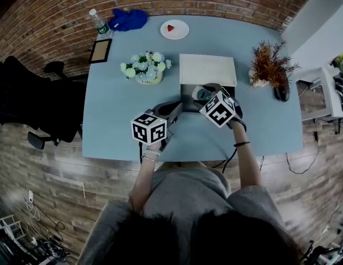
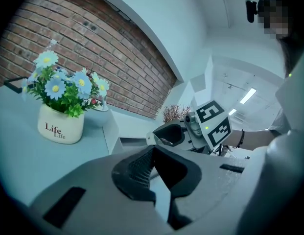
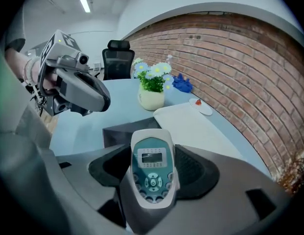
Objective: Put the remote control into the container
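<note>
Remote held at the box mouth

Our right gripper (image 3: pixel 152 169) clamps the remote (image 3: pixel 151 155), long axis running along the jaws, its far end pointing at the open dark box (image 3: pixel 126 130) just ahead and slightly left. Our left gripper (image 2: pixel 152 153), jaws together and empty, sits beside the box.

left gripper (image 2: pixel 152 151): jaws together, nothing between, tips aimed at container (image 3: pixel 123 131) from its near-left side | right gripper (image 3: pixel 152 173): jaws clamped on remote (image 3: pixel 151 155), over container's near edge | left forearm (image 1: pixel 142 175): stretched forward, near container | right forearm (image 1: pixel 246 164): stretched forward, wrist just before container
</note>
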